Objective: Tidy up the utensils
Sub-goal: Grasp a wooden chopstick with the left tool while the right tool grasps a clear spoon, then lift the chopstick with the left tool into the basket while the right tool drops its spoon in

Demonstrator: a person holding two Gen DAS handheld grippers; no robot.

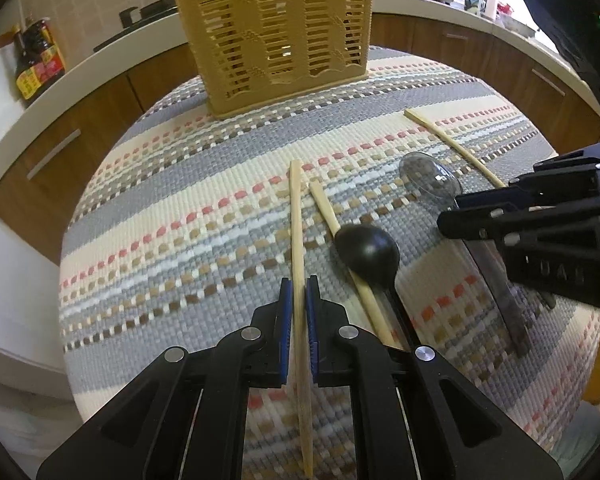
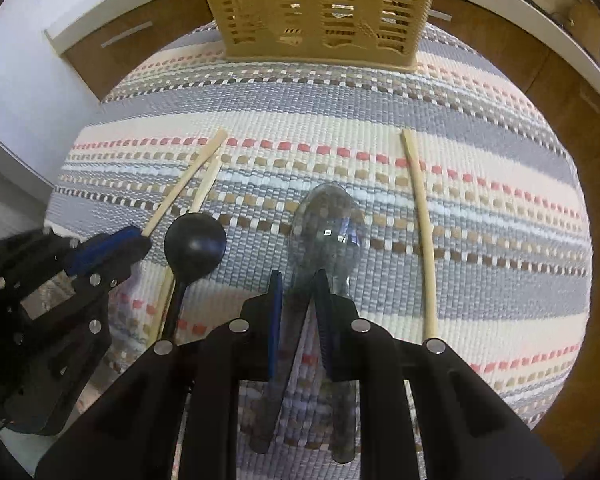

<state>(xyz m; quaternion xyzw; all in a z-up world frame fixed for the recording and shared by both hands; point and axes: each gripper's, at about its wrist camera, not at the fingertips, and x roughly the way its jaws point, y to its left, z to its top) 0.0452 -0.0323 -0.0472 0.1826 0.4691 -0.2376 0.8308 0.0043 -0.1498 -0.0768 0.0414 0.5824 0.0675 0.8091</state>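
Left claw [image 1: 298,300] pinches a chopstick [image 1: 296,216] — right claw [image 2: 300,292] grips the clear spoon [image 2: 328,228] — both before the basket [image 1: 276,28].

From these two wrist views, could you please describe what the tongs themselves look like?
Both the left tongs and the right tongs are matte black plastic with angular linkage arms, round silver pivot bolts and thin blue pads lining the inner faces. Embossed lettering, too blurred to read, marks the right one's body. No cables or sleeves show.
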